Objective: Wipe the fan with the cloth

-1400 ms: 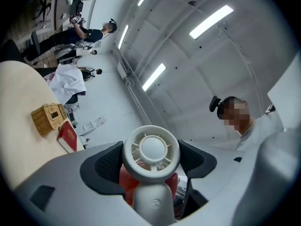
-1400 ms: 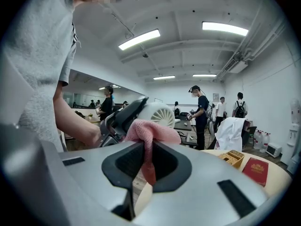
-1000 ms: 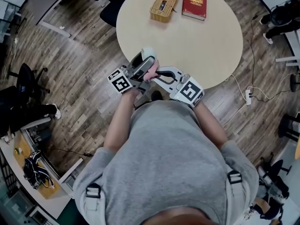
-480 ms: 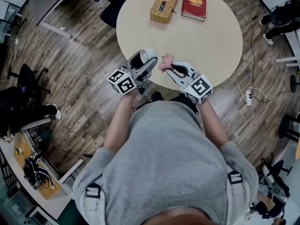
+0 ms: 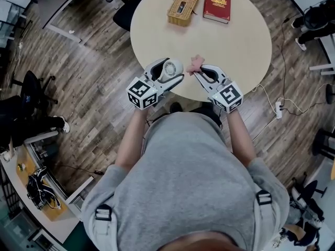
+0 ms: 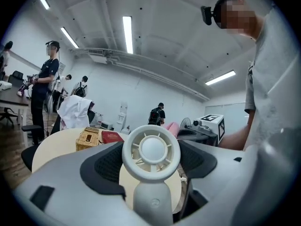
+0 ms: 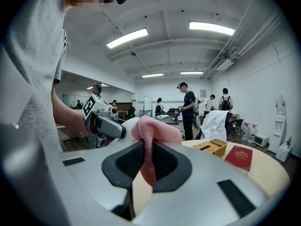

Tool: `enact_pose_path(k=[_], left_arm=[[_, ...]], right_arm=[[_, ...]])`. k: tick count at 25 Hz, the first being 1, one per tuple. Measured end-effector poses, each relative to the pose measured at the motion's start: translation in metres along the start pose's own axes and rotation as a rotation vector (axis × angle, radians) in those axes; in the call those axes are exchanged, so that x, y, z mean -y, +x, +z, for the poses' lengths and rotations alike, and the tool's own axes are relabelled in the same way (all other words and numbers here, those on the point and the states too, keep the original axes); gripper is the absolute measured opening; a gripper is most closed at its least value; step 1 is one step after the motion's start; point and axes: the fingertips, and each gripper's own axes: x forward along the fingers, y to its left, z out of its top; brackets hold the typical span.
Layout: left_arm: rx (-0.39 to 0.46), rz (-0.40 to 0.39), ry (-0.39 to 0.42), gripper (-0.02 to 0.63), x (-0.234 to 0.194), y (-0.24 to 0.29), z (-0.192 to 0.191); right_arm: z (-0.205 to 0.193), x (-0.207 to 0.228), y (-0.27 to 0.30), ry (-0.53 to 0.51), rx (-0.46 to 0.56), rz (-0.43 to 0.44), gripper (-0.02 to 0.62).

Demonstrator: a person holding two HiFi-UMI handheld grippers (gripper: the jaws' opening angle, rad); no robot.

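A small white hand fan with a round grille is held in my left gripper, over the near edge of the round beige table. In the left gripper view the fan's head stands upright between the jaws, which are shut on its handle. My right gripper is shut on a pink cloth, a short gap to the right of the fan. In the right gripper view the cloth bunches above the jaws, with the left gripper just beyond it.
A wicker basket and a red book lie at the table's far side. Black office chairs stand behind the table. A power strip and cables lie on the wooden floor at right. Several people stand in the room.
The two grippers have drawn apart: the cloth was against the fan one second ago, now a gap separates them. Both have risen slightly toward the table's middle.
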Motion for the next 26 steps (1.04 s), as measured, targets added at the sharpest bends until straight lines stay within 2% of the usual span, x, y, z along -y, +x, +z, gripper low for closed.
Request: enact_pose_path(k=[16, 26], left_arm=[[-0.052, 0.058, -0.009, 0.371, 0.020, 0.024, -0.007], [-0.059, 0.095, -0.010, 0.371, 0.046, 0.070, -0.006]], right_arm=[[-0.021, 0.026, -0.038, 0.022, -0.006, 0.006, 0.040], [-0.030, 0.056, -0.077, 0.009, -0.016, 0.044, 0.040]])
